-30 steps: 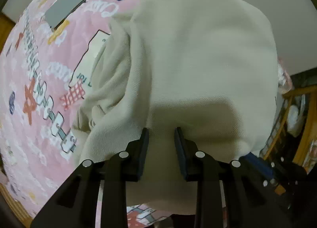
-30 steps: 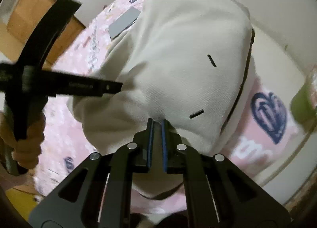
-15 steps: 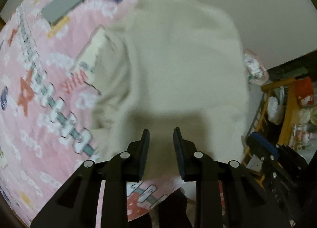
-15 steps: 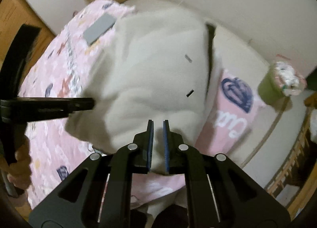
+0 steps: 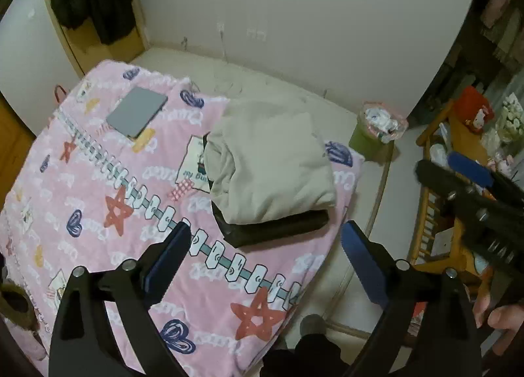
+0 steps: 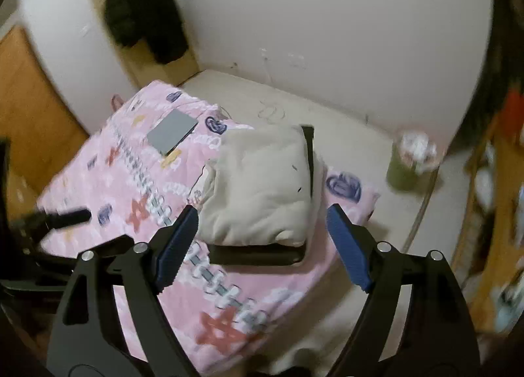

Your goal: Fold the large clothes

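Left wrist view: the left hand-held gripper (image 5: 263,259) is opening wide, holding nothing. The folded cream garment (image 5: 271,164) lies on the pink blanket (image 5: 98,200), its dark hem (image 5: 278,228) toward the camera, its long side pointing away.

Right wrist view: the right hand-held gripper (image 6: 262,246) is opening too, holding nothing, above the garment (image 6: 262,190).

Garment (image 5: 271,167) lies folded at frame centre on the blanket (image 5: 98,200), atop a dark item (image 5: 278,229). Tablet (image 5: 137,112) on blanket, upper left of garment. Bin (image 5: 373,134) on floor to garment's right, rack (image 5: 439,213) at right edge.
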Tool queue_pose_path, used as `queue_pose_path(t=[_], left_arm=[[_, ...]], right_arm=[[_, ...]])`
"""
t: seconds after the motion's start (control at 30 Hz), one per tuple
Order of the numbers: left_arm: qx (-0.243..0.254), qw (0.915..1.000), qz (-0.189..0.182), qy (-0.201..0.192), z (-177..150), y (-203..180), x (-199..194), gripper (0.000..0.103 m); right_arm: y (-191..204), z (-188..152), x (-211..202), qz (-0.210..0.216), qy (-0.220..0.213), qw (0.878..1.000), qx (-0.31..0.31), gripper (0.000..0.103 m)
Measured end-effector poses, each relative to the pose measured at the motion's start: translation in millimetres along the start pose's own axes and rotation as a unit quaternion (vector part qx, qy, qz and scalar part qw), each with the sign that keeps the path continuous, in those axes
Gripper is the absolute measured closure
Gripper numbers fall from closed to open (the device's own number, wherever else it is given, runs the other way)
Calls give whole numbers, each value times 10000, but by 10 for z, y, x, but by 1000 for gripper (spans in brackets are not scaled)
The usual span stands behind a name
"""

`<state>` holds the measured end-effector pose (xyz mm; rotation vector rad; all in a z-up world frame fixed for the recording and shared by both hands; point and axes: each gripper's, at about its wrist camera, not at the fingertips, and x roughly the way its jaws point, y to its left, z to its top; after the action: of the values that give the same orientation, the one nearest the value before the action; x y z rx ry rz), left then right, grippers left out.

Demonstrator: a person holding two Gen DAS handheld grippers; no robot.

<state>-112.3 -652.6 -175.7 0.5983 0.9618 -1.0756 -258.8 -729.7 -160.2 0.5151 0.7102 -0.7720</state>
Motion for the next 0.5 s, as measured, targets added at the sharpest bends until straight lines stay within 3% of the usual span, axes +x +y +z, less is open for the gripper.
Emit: queue_pose_path(t=[0.2, 0.4, 0.5], left_arm=[[-141, 9997, -50, -180, -70, -161, -430, 9], [-343, 9949, 674, -673, -51, -176, -845, 8], [-664, 9950, 444, -604, -62, -88, -962, 8]], right_arm=[[126, 51, -497, -135, -293, 9987, -382, 18], [59, 137, -856, 185, -410, 9987, -224, 12], [-9, 127, -1013, 337, -415, 9985, -88, 11]])
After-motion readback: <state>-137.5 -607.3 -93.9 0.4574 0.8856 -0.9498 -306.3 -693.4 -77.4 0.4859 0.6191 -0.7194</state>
